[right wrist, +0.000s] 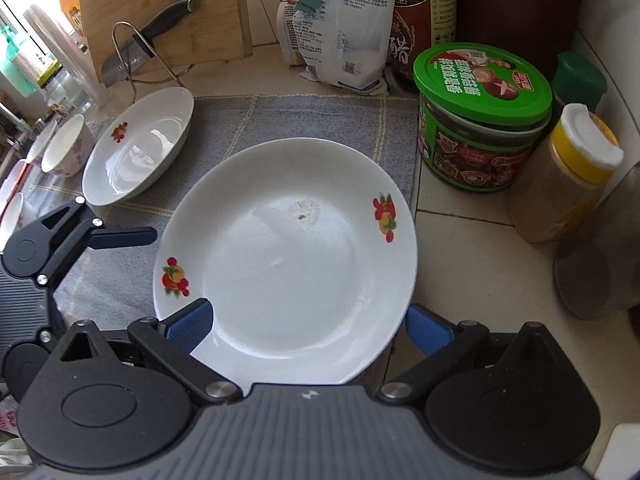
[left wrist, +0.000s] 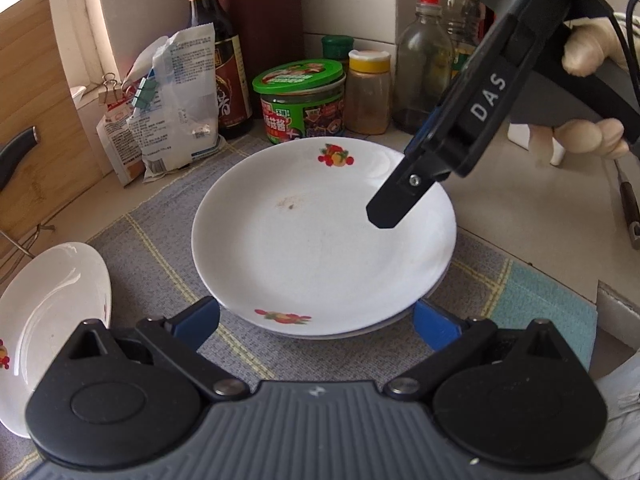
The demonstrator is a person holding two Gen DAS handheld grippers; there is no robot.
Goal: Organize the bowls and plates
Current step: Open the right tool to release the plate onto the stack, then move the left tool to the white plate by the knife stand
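A fruit-patterned plate [right wrist: 286,264] fills the centre of the right wrist view on a grey checked mat [right wrist: 304,120], stacked on another plate whose rim [left wrist: 432,288] peeps out at the lower right of the left wrist view. The right gripper [right wrist: 306,326] is the nearer, its blue pads [right wrist: 192,320] spread wide and straddling the near rim without clamping it. The left gripper [left wrist: 316,326] hangs just short of the stack, fingers likewise apart and empty. A second patterned plate [right wrist: 138,152] waits at the upper left, tilted (propped against something unseen), with small bowls [right wrist: 64,152] beyond it; from either gripper it lies to the left
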